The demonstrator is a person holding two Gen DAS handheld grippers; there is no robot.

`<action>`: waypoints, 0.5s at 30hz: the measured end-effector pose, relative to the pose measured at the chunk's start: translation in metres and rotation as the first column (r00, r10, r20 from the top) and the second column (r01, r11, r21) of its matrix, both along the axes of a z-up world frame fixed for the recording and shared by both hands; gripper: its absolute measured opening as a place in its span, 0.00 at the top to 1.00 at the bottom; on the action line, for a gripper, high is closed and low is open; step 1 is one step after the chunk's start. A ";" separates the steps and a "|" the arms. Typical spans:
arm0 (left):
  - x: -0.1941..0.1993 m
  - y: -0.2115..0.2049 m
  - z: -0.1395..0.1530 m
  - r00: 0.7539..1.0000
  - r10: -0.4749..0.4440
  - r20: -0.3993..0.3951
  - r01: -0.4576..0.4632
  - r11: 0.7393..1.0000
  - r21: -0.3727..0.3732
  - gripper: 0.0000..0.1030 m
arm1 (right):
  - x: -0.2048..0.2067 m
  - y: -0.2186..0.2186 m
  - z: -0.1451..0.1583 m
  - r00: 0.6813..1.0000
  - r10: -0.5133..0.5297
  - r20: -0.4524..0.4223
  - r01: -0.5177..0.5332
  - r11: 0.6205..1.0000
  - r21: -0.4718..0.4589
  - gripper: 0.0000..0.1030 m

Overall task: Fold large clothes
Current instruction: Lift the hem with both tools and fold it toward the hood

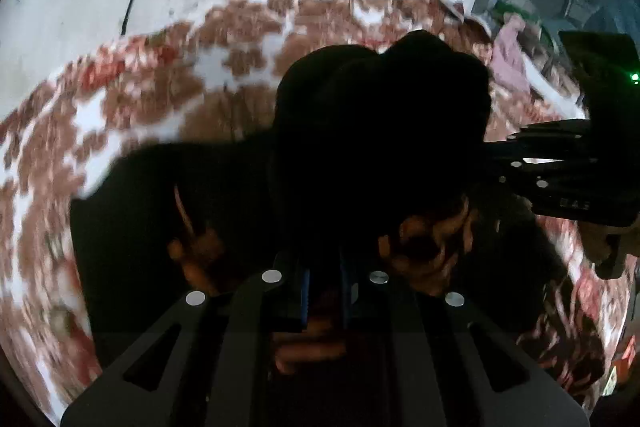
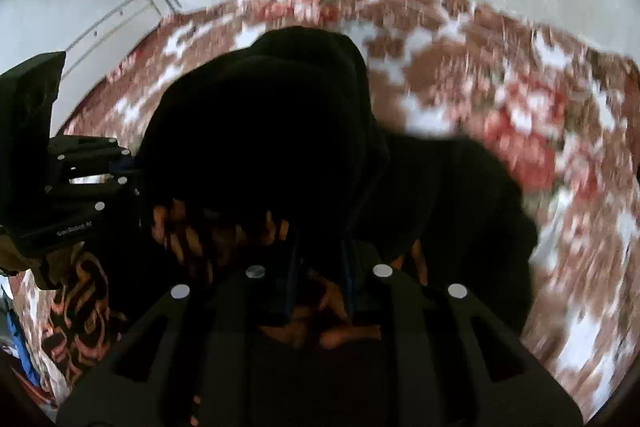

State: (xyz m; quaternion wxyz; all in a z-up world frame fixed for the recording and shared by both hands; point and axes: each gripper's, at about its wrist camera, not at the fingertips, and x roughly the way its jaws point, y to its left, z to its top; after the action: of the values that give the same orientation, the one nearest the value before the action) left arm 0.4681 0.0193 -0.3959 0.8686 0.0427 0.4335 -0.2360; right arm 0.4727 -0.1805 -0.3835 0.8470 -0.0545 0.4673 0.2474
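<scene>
Both grippers, left gripper [image 1: 326, 291] and right gripper [image 2: 320, 279], were clamped on your dark garment [image 1: 380, 131]; soft, limp, light, so grip its edge ahead.

White lettering is showing on the dark body of the left gripper [image 2: 120, 169] at the left edge of the right wrist view; it is reading roughly as "GenRobot AI", blurred. The right gripper [image 1: 496, 163] is bearing small marks too blurred to read.

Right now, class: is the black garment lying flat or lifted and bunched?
Lifted and bunched: the black garment hangs in heaped folds from both grippers, above the patterned bedspread.
</scene>
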 end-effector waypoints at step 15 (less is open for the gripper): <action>-0.081 0.056 -0.034 0.984 0.135 -0.117 -0.140 0.990 -0.034 0.54 | -0.094 -0.050 -0.035 0.965 -0.027 -0.262 0.035 0.999 0.028 0.27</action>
State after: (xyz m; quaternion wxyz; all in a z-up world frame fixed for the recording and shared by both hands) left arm 0.3868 0.0751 -0.4299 0.8574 -0.0191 0.4793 -0.1865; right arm 0.3782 -0.2307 -0.4188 0.7825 -0.0001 0.5717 0.2467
